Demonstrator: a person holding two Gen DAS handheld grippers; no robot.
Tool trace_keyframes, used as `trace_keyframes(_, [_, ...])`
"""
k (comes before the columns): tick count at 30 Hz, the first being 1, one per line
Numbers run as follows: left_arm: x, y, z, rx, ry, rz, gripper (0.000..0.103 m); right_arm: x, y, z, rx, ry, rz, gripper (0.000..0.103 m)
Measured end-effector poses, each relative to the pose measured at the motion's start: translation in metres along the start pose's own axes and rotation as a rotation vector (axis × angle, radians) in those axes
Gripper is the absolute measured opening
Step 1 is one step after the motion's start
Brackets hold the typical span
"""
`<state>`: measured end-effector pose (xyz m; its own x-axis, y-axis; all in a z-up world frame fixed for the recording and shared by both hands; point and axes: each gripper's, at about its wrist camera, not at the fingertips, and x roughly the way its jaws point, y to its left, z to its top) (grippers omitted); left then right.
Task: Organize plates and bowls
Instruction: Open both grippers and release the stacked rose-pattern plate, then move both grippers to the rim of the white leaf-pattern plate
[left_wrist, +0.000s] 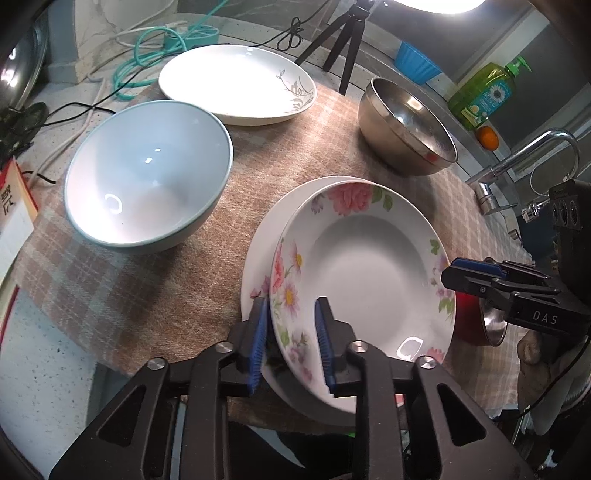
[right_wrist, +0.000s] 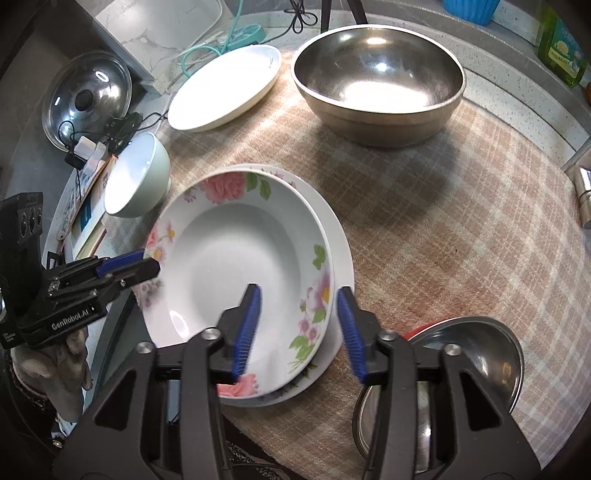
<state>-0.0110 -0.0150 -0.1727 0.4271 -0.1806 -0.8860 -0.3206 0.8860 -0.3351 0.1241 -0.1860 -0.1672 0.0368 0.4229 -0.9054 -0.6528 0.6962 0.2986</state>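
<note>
A deep white plate with pink flowers (left_wrist: 362, 266) (right_wrist: 229, 258) lies on a second floral plate (left_wrist: 258, 258) (right_wrist: 341, 236), shifted a little off centre. My left gripper (left_wrist: 291, 332) is open and straddles the top plate's near-left rim, its blue pads clear of the rim. My right gripper (right_wrist: 299, 328) is open too, with both plates' right rims between its pads. Each gripper shows in the other's view, the right gripper (left_wrist: 476, 273) and the left gripper (right_wrist: 125, 266), at opposite edges of the plate.
On the plaid cloth (left_wrist: 147, 288) stand a pale blue bowl (left_wrist: 147, 177) (right_wrist: 136, 177), a white leaf-pattern plate (left_wrist: 236, 81) (right_wrist: 225, 88) and a steel bowl (left_wrist: 406, 125) (right_wrist: 380, 81). Another steel bowl (right_wrist: 461, 350) sits near right. A pot lid (right_wrist: 86, 99), cables, soap bottle (left_wrist: 480, 92) and faucet (left_wrist: 535, 155) ring the cloth.
</note>
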Motion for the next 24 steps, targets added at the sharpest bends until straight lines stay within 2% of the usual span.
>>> trace_keyframes(2, [-0.002, -0.002, -0.001, 0.009, -0.005, 0.002, 0.033, -0.004, 0.001, 0.001, -0.001, -0.014, -0.008, 0.064])
trace_keyframes(4, [-0.005, -0.004, 0.000, 0.018, -0.009, -0.001, 0.040, -0.009, 0.001, 0.001, 0.004, -0.029, -0.011, 0.069])
trace_keyframes(10, [-0.014, -0.004, 0.003, 0.025, -0.031, -0.009, 0.042, -0.025, 0.003, 0.003, 0.013, -0.060, -0.002, 0.071])
trace_keyframes(14, [-0.022, -0.005, 0.008, 0.044, -0.042, -0.018, 0.046, -0.036, 0.008, 0.005, 0.033, -0.090, 0.011, 0.085])
trace_keyframes(15, [-0.025, -0.005, 0.010, 0.049, -0.050, -0.021, 0.050, -0.038, 0.011, 0.006, 0.038, -0.093, 0.012, 0.087])
trace_keyframes(20, [-0.040, -0.004, 0.022, 0.086, -0.074, -0.032, 0.062, -0.050, 0.020, 0.013, 0.064, -0.120, 0.021, 0.088])
trace_keyframes(24, [-0.049, -0.001, 0.037, 0.126, -0.089, -0.035, 0.063, -0.056, 0.031, 0.021, 0.081, -0.146, 0.028, 0.088])
